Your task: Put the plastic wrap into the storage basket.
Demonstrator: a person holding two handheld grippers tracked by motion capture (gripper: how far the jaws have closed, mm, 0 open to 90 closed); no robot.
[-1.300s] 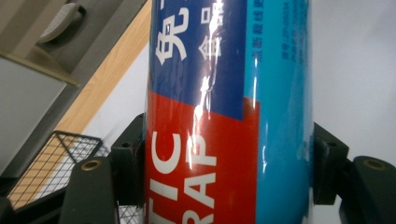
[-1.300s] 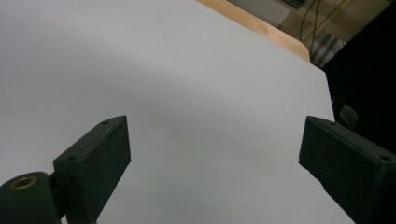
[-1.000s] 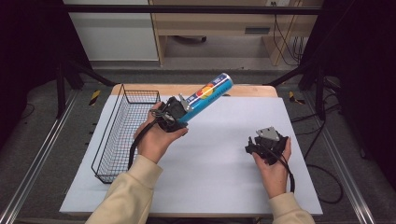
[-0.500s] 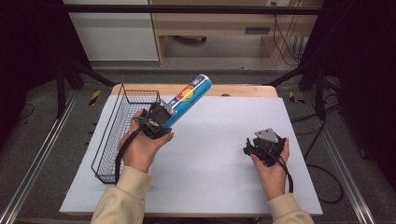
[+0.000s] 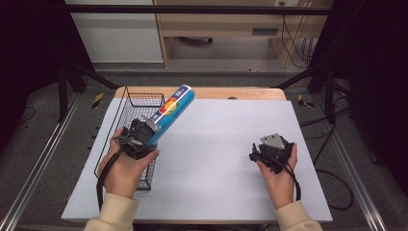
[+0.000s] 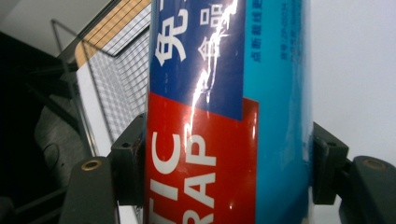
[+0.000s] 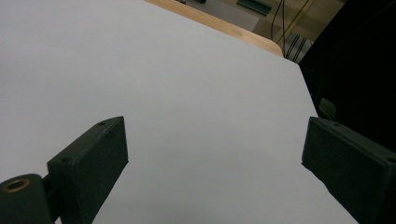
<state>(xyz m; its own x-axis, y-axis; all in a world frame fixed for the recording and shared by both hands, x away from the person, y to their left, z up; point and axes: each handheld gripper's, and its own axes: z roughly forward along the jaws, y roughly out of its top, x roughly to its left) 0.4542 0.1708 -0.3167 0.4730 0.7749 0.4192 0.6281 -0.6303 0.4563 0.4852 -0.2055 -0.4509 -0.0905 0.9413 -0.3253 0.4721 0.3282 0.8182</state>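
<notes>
Plastic-wrap box (image 5: 172,109), clamped in left gripper (image 5: 144,136), hangs over wire basket (image 5: 126,98); lowering comes next, right gripper (image 5: 261,153) wide, empty.

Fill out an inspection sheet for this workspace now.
Surface: white tabletop with a wooden far edge, bare in the middle.
Job's things: blue cylindrical plastic-wrap box tilted over the black wire basket.
Clutter: nothing seen on the table.
Grippers: left claw clamped on the box's lower end; right claw open, holding nothing, low over the table.
Cables: a black cable trails from the left claw.
Surroundings: metal rails, wooden furniture behind.
</notes>
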